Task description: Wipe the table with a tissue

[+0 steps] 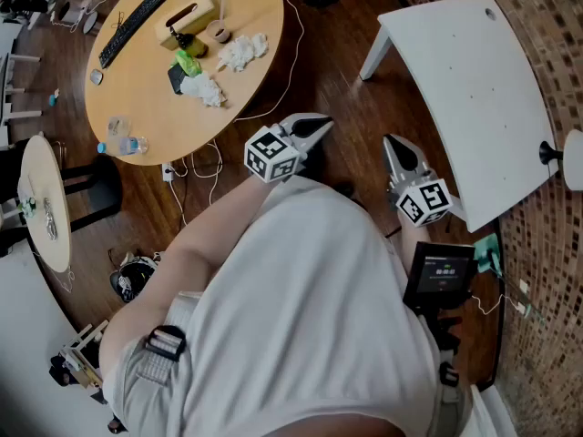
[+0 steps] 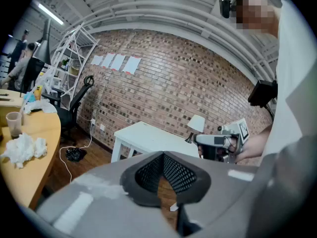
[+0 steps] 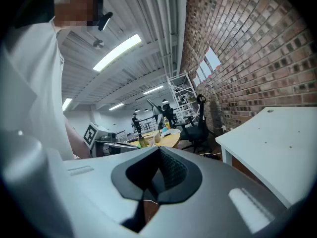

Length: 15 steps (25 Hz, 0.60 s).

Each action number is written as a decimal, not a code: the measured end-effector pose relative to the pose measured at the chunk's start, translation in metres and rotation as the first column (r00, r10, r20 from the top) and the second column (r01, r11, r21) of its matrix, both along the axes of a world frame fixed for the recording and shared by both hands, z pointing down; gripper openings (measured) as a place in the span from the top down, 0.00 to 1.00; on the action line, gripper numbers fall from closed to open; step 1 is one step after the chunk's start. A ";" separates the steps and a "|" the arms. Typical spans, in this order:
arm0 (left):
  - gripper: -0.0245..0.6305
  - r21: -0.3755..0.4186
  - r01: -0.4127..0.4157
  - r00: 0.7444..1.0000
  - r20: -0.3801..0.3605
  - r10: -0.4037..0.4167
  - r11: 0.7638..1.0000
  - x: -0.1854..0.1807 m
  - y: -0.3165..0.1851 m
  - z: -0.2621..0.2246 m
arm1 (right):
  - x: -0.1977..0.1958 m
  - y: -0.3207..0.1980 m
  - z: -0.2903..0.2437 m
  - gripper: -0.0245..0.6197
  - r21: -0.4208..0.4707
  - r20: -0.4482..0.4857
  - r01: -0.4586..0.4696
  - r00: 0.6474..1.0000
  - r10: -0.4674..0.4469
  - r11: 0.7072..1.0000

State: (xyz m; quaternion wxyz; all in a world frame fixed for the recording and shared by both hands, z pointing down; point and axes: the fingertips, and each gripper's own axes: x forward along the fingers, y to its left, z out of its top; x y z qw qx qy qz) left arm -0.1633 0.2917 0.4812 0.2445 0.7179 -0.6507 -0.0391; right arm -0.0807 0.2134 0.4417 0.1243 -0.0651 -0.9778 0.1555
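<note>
Person is standing between two counters, holding both grippers out in front. Left gripper (image 1: 321, 124) – jaws are pressing together, gripping nothing. Right gripper (image 1: 390, 144) – same, jaws are meeting tip to tip with nothing between. A crumpled tissue (image 1: 242, 51) and a second tissue (image 1: 202, 89) are lying on the round wooden counter (image 1: 146, 98) at 11 o'clock in the head view, well apart from both grippers, near a keyboard (image 1: 134, 24). White counter (image 1: 474, 89) is sitting at 2 o'clock, near the right gripper. Both grippers are hanging over the wood floor (image 1: 346, 98).
</note>
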 end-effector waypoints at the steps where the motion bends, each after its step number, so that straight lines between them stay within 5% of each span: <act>1: 0.96 -0.001 0.014 1.000 0.004 -0.014 1.000 -0.014 0.001 0.001 | -0.014 0.001 0.000 0.95 0.000 0.005 0.019 1.000 -0.019 1.000; 15: 0.96 0.008 0.094 0.995 -0.028 -0.093 0.996 -0.158 -0.010 0.008 | -0.176 -0.009 -0.002 0.95 0.019 -0.025 0.193 0.981 -0.193 0.981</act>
